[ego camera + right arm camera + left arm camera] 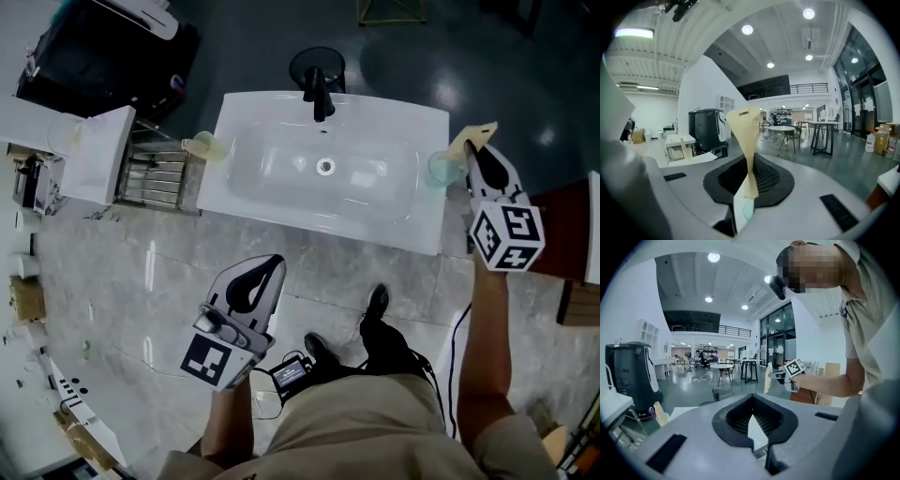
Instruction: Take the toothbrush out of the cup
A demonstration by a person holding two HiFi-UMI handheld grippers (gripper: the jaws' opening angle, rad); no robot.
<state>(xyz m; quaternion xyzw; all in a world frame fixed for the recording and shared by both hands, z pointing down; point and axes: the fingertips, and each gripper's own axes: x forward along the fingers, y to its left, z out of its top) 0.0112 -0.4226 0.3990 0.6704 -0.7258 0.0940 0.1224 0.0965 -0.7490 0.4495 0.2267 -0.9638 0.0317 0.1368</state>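
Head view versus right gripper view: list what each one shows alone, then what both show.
Head view only: the black faucet, the left gripper, and the clear cup standing at the right edge of the sink.
Right gripper view only: the ceiling lights, a round table, and a close look at the jaws pressed on the lower part of the toothbrush.
Both: the pale yellow toothbrush and the right gripper that holds it.

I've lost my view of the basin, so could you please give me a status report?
Left gripper shut, empty. Right gripper shut on toothbrush, held above cup at right edge of sink. Nothing in the way.
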